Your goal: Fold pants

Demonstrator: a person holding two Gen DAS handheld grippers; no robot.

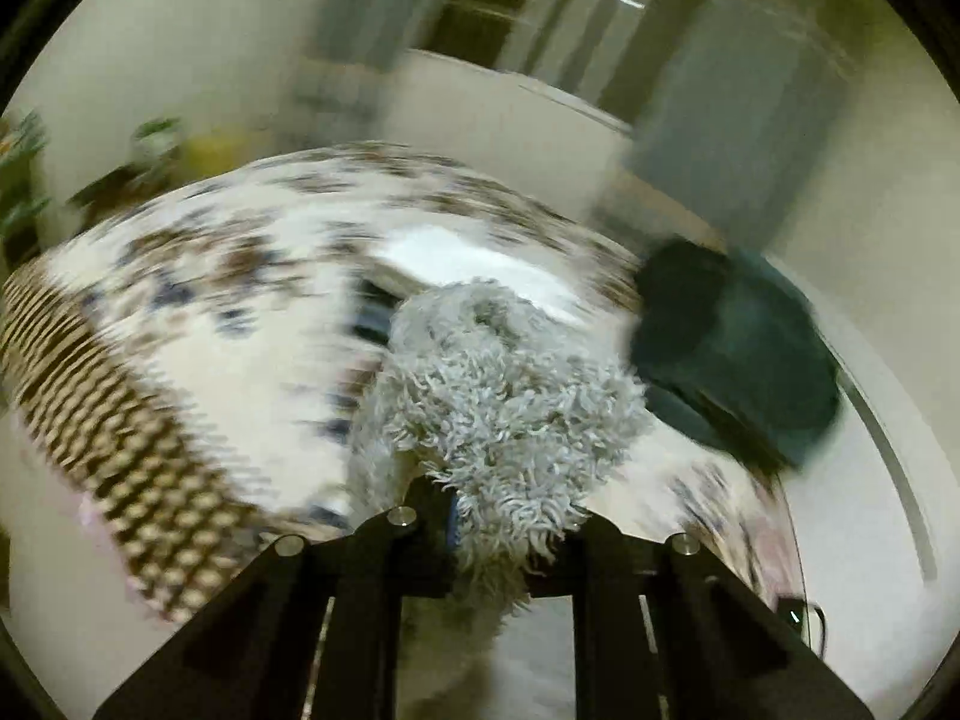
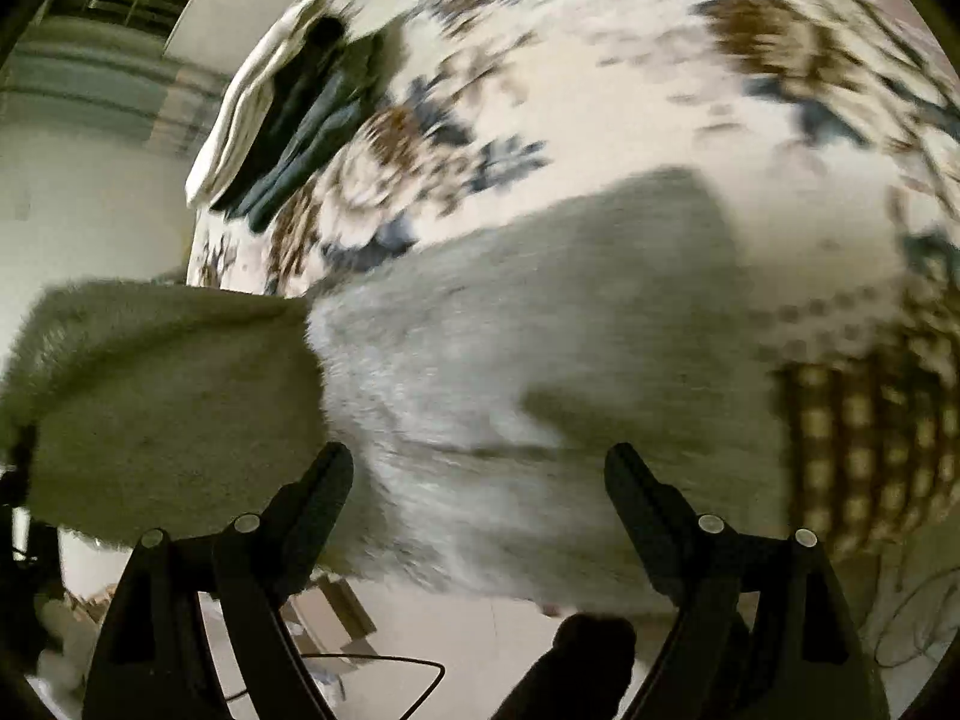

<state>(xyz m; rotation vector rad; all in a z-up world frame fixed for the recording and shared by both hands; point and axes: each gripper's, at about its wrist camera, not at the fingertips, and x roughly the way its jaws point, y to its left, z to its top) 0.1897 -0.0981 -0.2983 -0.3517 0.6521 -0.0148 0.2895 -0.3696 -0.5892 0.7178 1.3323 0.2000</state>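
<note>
The pants are grey and fluffy. In the left wrist view my left gripper [image 1: 492,516] is shut on a bunched part of the pants [image 1: 498,384] and holds it above the bed. In the right wrist view the pants [image 2: 528,324] lie spread across the floral bedspread [image 2: 600,90], with one part [image 2: 162,396] lifted at the left. My right gripper [image 2: 480,468] is open, its fingers wide apart just over the near edge of the pants. Both views are motion-blurred.
A dark teal folded garment [image 1: 732,348] lies on the bed to the right of my left gripper. A pile of dark and white clothes [image 2: 288,114] sits at the bed's far left edge. A checked blanket border [image 2: 870,450] runs along the bed's side. Floor and cables show below.
</note>
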